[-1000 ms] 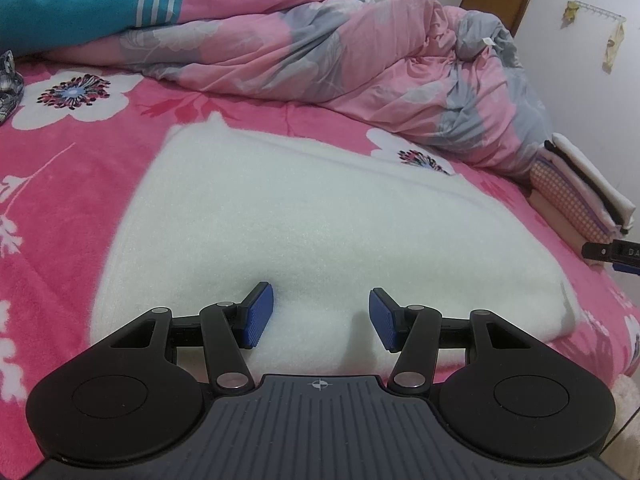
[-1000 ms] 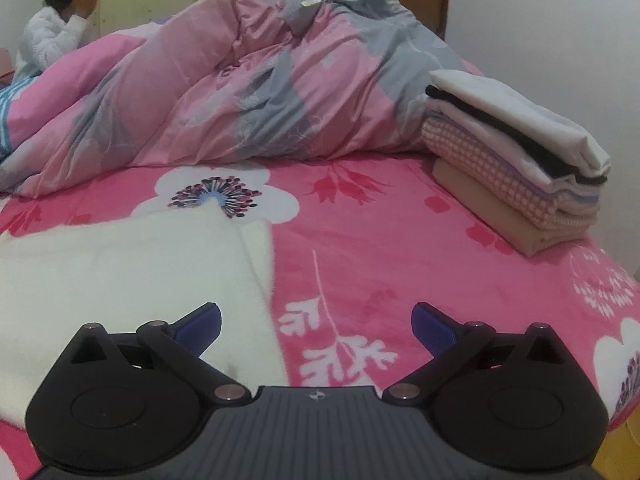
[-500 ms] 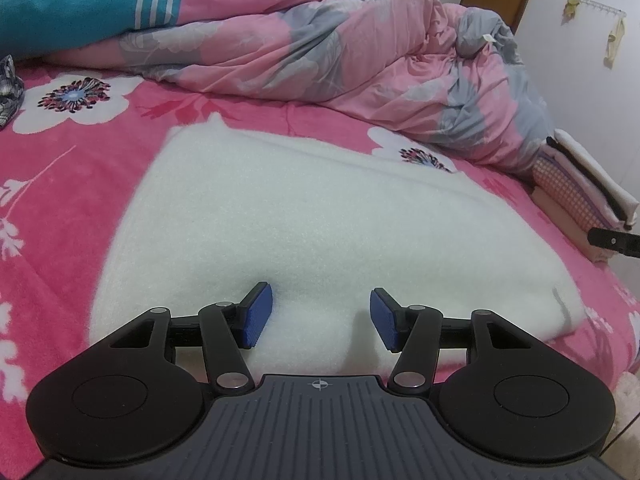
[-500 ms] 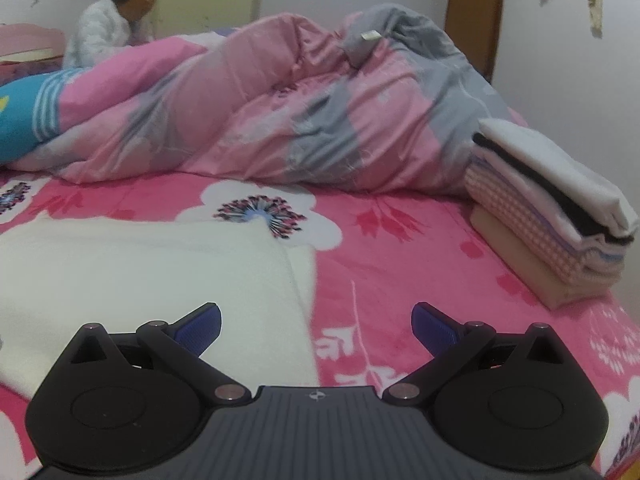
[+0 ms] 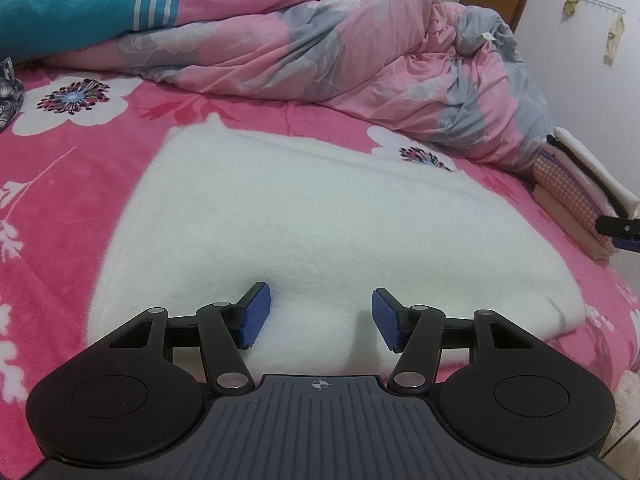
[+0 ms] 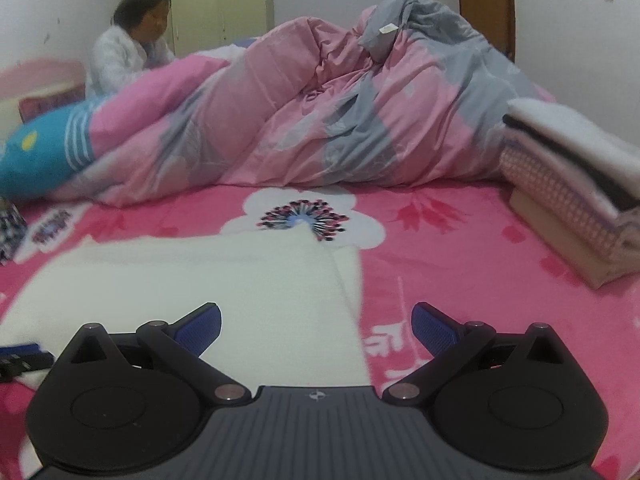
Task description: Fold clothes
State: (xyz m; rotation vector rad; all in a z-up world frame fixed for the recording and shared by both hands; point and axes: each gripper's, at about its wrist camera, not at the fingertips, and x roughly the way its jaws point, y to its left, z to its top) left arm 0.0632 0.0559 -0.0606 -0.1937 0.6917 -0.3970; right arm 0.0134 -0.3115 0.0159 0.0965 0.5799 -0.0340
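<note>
A white fleece garment [image 5: 304,224] lies flat and folded on the pink flowered bed. My left gripper [image 5: 318,318] hovers open over its near edge, nothing between the blue pads. In the right wrist view the same white garment [image 6: 200,284] fills the lower left, its right edge running under my right gripper [image 6: 316,326], which is wide open and empty. The tip of the right gripper [image 5: 620,232] peeks in at the right edge of the left wrist view. At the lower left of the right wrist view, the left gripper [image 6: 24,358] shows as a dark tip.
A crumpled pink and grey quilt [image 5: 360,64] lies across the back of the bed [image 5: 60,184]. A stack of folded clothes [image 6: 576,200] sits at the right, near the wall. A person [image 6: 128,52] sits behind the quilt. A teal pillow [image 5: 60,4] lies at the far left.
The right gripper has swung left and lower, so the white garment now lies under its fingers and the folded stack has slid to the right. The left gripper has barely moved.
</note>
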